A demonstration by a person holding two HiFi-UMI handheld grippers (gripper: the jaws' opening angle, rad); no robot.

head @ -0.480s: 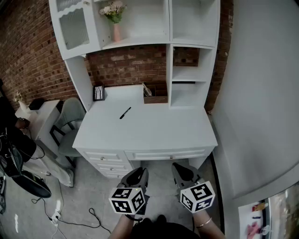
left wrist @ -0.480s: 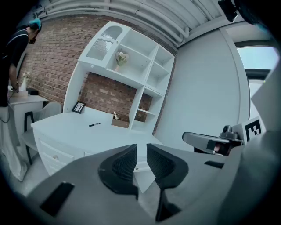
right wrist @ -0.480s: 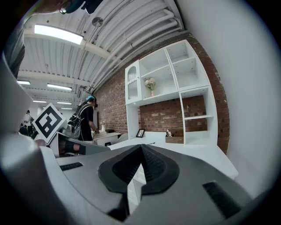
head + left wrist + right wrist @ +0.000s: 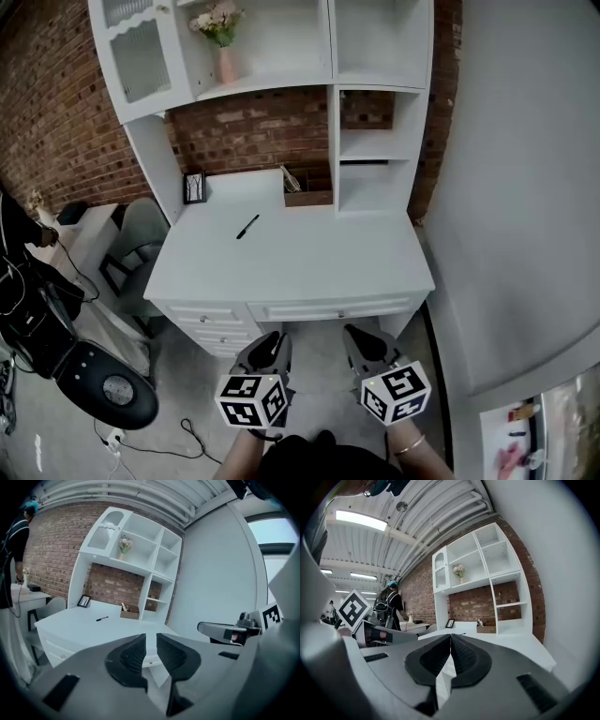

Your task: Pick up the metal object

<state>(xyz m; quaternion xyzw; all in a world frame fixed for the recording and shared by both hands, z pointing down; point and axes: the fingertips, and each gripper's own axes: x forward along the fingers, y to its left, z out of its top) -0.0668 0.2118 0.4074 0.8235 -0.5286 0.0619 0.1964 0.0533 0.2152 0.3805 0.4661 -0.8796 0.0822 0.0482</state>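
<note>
A small shiny metal object point(image 4: 290, 178) sticks out of a brown box point(image 4: 309, 196) at the back of the white desk point(image 4: 309, 262); it also shows far off in the left gripper view point(image 4: 124, 606) and the right gripper view point(image 4: 480, 622). A black pen point(image 4: 247, 226) lies on the desktop. My left gripper point(image 4: 269, 350) and right gripper point(image 4: 367, 343) hang side by side below the desk's front edge, far from the box. Both are shut with nothing between the pads point(image 4: 136, 653), point(image 4: 436, 656).
A white hutch with shelves point(image 4: 375, 122) rises behind the desk, holding a pink vase of flowers point(image 4: 226, 52). A small picture frame point(image 4: 195, 187) stands at the back left. A grey chair point(image 4: 141, 239) is left of the desk. A person with dark gear point(image 4: 103, 394) is at the lower left.
The dark round gear at the lower left has moved further into view. Both grippers stay about where they were, still shut.
</note>
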